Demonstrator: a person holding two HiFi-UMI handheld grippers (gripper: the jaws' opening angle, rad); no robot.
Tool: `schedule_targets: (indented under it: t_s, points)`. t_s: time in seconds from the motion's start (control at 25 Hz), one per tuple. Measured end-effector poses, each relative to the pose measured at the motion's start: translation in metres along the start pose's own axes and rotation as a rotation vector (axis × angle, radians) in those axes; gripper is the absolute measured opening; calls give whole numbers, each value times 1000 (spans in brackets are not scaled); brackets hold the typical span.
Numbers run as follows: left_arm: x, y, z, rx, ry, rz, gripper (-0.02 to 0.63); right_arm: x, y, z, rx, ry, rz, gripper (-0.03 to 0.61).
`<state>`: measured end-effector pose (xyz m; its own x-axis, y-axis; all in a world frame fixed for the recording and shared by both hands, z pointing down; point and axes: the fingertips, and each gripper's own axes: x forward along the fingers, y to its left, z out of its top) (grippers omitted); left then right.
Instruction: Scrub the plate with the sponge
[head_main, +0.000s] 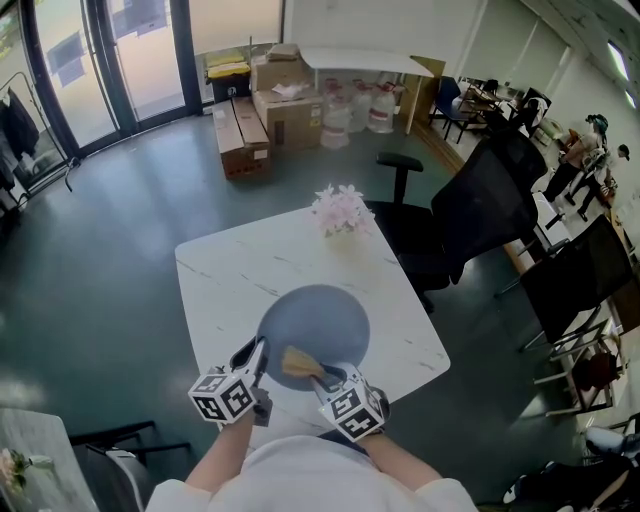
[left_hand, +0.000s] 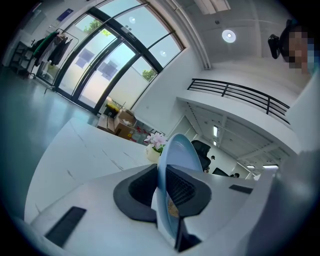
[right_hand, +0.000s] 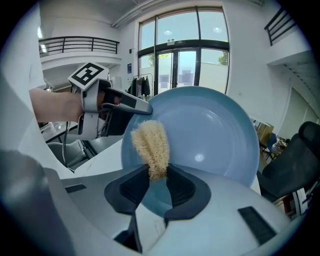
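Left forearm enters from the bottom of the head view and angles slightly inward. The left gripper (head_main: 258, 352) points ahead, a little below level, and its jaws are clamped on the left rim of the plate (head_main: 315, 320); the left gripper view shows that rim edge-on between the pads. The blue plate is over the near half of the table (head_main: 230, 275), close to the near edge, its face turned up toward the person. Whether it touches the tabletop cannot be told. The sponge (head_main: 297, 363), a tan fibrous pad, lies against the plate's near face. The right gripper (head_main: 325, 378) has its jaws closed on the sponge's lower end. It pitches down more steeply than the left, on a forearm angling in from the lower right. Clearances: the table's left edge and far-left corner are bare, with open floor beyond. The flowers (head_main: 342, 208) stand at the far edge toward the far-right corner, well apart from the plate. A black office chair (head_main: 470, 220) stands beside that corner.
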<state>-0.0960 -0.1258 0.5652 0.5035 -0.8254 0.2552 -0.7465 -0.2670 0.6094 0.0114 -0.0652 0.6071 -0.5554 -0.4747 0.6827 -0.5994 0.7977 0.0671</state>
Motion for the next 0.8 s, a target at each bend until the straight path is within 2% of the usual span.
schedule_targets:
  t_s: [0.2, 0.4, 0.56, 0.8]
  points:
    - [0, -9, -11, 15, 23, -19, 51, 2, -21, 25, -55, -26, -26, 117]
    - [1, -12, -20, 21, 47, -26, 51, -9, -62, 40, -60, -46, -109, 117]
    - [2, -10, -25, 17, 58, -26, 51, -21, -94, 32, -13, -38, -195, 117]
    - [3, -6, -21, 6, 56, -17, 51, -37, -118, 4, 39, 40, -282, 117]
